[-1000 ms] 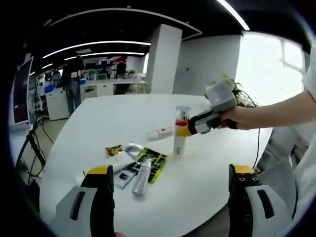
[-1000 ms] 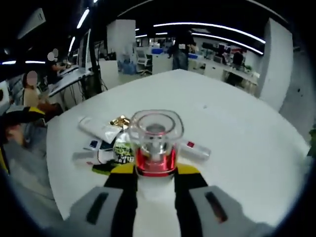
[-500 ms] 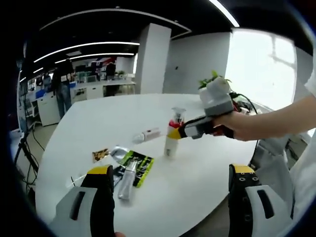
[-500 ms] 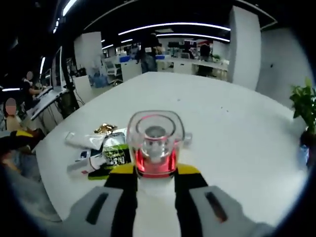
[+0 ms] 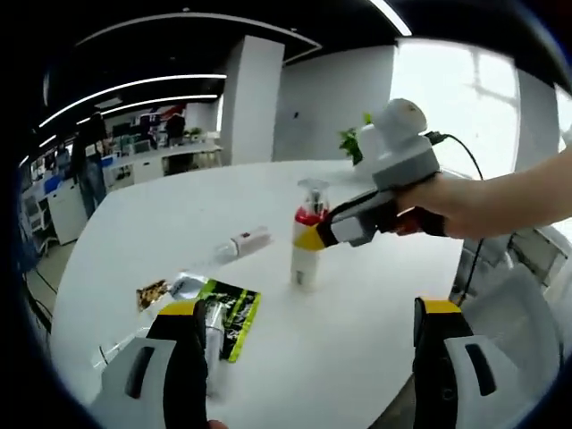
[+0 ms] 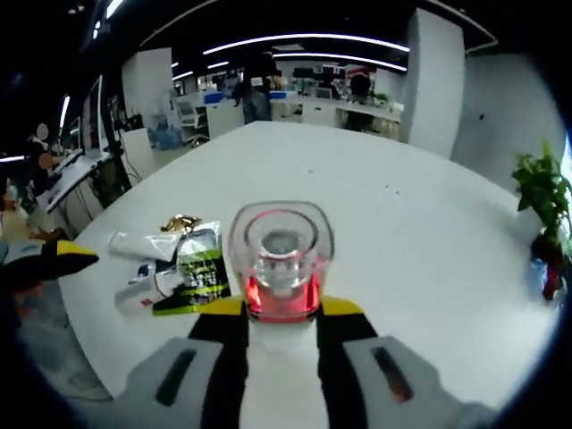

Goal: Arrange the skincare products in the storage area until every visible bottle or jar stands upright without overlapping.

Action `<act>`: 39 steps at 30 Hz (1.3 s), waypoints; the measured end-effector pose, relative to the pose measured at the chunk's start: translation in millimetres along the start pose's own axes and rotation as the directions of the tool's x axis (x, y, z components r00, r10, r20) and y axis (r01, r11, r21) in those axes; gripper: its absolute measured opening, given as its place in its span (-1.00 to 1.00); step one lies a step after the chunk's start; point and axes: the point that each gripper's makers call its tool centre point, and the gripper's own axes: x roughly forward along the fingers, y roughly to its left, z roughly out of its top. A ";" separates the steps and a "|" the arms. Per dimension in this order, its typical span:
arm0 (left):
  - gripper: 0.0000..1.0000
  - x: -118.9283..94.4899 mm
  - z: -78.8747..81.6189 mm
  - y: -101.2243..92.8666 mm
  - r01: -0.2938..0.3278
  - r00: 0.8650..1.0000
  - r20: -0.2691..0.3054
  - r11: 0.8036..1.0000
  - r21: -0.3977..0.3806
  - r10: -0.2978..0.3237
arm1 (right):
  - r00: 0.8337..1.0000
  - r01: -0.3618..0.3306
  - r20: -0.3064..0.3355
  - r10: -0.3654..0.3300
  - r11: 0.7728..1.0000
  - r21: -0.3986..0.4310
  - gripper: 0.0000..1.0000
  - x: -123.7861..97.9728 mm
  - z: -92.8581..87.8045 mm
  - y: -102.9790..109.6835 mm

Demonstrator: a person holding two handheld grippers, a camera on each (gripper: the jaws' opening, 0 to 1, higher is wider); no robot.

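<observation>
Right gripper: grey, two-jawed, with yellow and black tips; in the left gripper view it point(image 5: 311, 236) enters from the right, held by a person's hand point(image 5: 444, 202); in the right gripper view point(image 6: 281, 313) its jaws are clamped on either side of the bottle's neck.
Held item: white cylindrical bottle with red collar and clear domed cap point(image 5: 306, 235); it stands upright, its base on or just above the table, near the middle of the surface; seen from above in the right gripper view point(image 6: 281, 259).
Left gripper: yellow-tipped black jaws point(image 5: 308, 344) spread wide with nothing between them, raised over the near table edge.
Surface: large round white table point(image 5: 375, 295).
Lying items: a small white tube with a red band point(image 5: 242, 242) lies flat beyond the bottle, well apart from it; a green and black sachet point(image 5: 231, 305) lies flat near the left gripper's left jaw, with a silvery packet point(image 5: 184, 285) and a small gold-patterned packet point(image 5: 152, 293) just beside it.
Same cluster, right gripper view: green sachet point(image 6: 198, 268), a white tube point(image 6: 143, 243) and gold packet point(image 6: 179, 222), left of the bottle.
Background: potted green plant point(image 6: 541, 192) at the far table edge; open office with desks.
</observation>
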 end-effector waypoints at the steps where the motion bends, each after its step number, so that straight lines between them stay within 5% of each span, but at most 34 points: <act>1: 0.89 4.2 0.8 0.4 0.006 1.000 -0.001 1.000 0.002 -0.006 | 1.000 -0.006 0.005 0.006 1.000 0.001 -0.42 0.0 0.4 0.4; 14: 0.81 49.7 9.6 5.7 0.048 0.999 -0.003 0.999 0.018 -0.048 | 0.983 -0.119 0.126 0.131 0.988 -0.094 -0.24 -21.4 28.6 3.1; 22: 0.60 89.2 13.9 2.3 0.133 0.991 -0.026 0.989 0.063 -0.132 | 0.926 -0.289 0.174 0.334 0.927 -0.240 -0.16 -37.7 35.0 13.2; 39: -0.16 140.7 17.3 -2.9 0.228 0.974 -0.037 0.961 0.153 -0.225 | 0.850 -0.443 0.148 0.505 0.839 -0.317 -0.13 -28.1 43.7 15.7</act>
